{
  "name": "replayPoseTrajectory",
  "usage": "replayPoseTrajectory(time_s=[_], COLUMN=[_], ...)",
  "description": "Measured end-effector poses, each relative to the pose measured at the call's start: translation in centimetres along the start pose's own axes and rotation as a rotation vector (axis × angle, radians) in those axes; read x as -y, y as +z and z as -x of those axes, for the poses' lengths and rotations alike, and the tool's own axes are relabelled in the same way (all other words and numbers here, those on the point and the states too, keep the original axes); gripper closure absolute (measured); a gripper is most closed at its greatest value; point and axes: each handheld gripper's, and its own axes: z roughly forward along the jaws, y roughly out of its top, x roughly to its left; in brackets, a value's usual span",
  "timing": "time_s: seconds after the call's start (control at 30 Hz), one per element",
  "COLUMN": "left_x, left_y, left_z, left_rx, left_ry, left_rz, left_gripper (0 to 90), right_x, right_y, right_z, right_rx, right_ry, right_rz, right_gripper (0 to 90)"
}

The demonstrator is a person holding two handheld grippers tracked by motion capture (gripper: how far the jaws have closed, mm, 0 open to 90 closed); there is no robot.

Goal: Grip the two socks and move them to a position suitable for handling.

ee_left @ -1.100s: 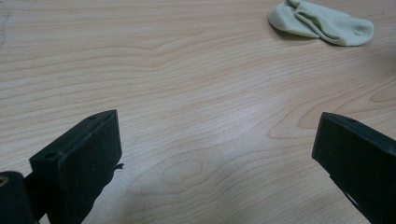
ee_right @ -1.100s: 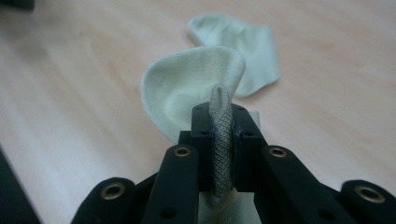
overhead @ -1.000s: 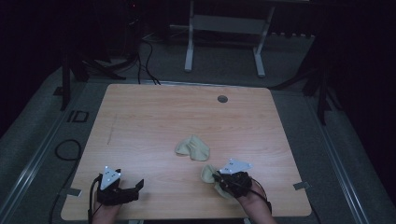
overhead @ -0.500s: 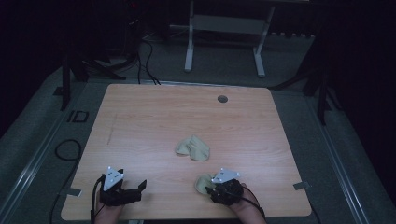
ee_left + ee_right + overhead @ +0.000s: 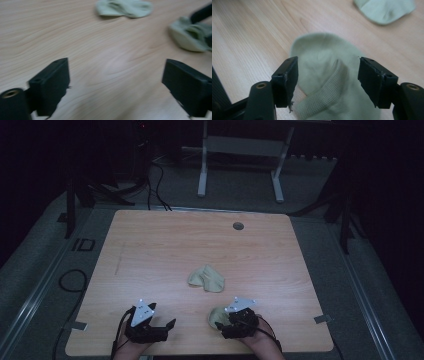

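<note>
The right claw [image 5: 328, 82] sits near the front edge of the tabletop [image 5: 165, 245], jaws apart around a green sock [image 5: 329, 75], maybe to grab it. The left claw [image 5: 115, 85] is open over bare wood. Another sock [image 5: 206, 278] lies mid-tabletop.

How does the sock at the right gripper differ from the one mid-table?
The near sock lies between the right gripper's open jaws by the table's front edge; the far sock lies alone mid-table, away from both grippers. The near sock shows a ribbed cuff; the far sock looks folded. Both are pale green.
</note>
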Motion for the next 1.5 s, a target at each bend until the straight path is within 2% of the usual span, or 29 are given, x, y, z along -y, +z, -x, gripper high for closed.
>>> replayPoseTrajectory(time_s=[0.07,0.1,0.17,0.23,0.33,0.5,0.57,0.63,0.67,0.8,0.87,0.97,1.0,1.03,1.13,1.2,1.37,1.43,1.5], left_x=[-0.5,-0.8,-1.3,-1.9,-2.8,-4.5,-5.0,-5.4,-5.5,-5.2,-4.9,-4.4,-4.4,-4.2,-4.1,-4.0,-3.9,-3.8,-3.8], left_y=[0.3,0.4,0.6,0.7,1.1,2.6,3.4,4.5,5.3,7.1,7.7,8.2,8.2,8.5,8.5,8.4,8.2,8.1,8.1], left_z=[0.8,1.2,2.0,2.7,3.6,5.5,6.2,6.8,7.1,7.5,7.5,7.6,7.6,7.5,7.5,7.4,7.2,7.3,7.4], left_rx=[0.052,0.065,0.105,0.151,0.232,0.296,0.307,0.313,0.294,0.272,0.255,0.229,0.229,0.222,0.212,0.207,0.206,0.202,0.198], left_ry=[0.023,0.039,0.063,0.101,0.129,0.223,0.249,0.274,0.297,0.311,0.316,0.328,0.328,0.341,0.333,0.337,0.322,0.315,0.326], left_rz=[-0.001,0.005,0.021,0.032,0.038,0.038,0.028,0.007,-0.022,-0.102,-0.137,-0.175,-0.175,-0.201,-0.204,-0.204,-0.202,-0.203,-0.205], left_gripper=[14.5,16.5,23.0,34.7,46.8,67.4,73.2,77.2,78.6,83.5,85.0,87.8,87.8,87.8,88.7,88.8,89.1,89.1,89.1], right_x=[-0.3,-0.5,-0.8,-0.9,-1.0,-0.8,-0.6,-0.5,-0.5,-0.1,0.2,0.7,0.8,0.8,0.8,0.8,0.7,0.8,1.0], right_y=[-0.6,-0.9,-1.5,-1.8,-1.9,-1.6,-1.4,-1.2,-1.1,-0.3,0.1,0.6,0.5,0.4,0.0,-0.3,-1.9,-2.8,-3.5], right_z=[-0.1,0.0,-0.2,-0.4,-0.6,-0.5,-0.4,-0.4,-0.4,-0.5,-0.7,-1.0,-1.0,-1.0,-0.9,-0.9,-0.5,-0.1,0.5], right_rx=[0.003,0.0,-0.001,0.003,0.004,0.019,0.018,0.02,0.022,0.005,0.011,0.031,0.037,0.043,0.064,0.063,0.05,0.047,0.053], right_ry=[-0.001,0.005,0.004,-0.006,-0.01,-0.009,-0.004,-0.007,-0.001,0.008,-0.011,-0.038,-0.04,-0.041,-0.058,-0.06,-0.053,-0.03,-0.008], right_rz=[0.012,0.017,0.026,0.027,0.023,0.002,-0.007,-0.012,-0.012,-0.024,-0.043,-0.063,-0.059,-0.062,-0.069,-0.068,-0.035,-0.015,-0.002], right_gripper=[37.0,39.5,41.8,45.8,47.5,49.5,49.5,49.4,48.8,45.8,46.6,52.7,57.0,62.2,75.2,80.2,81.6,81.6,81.6])
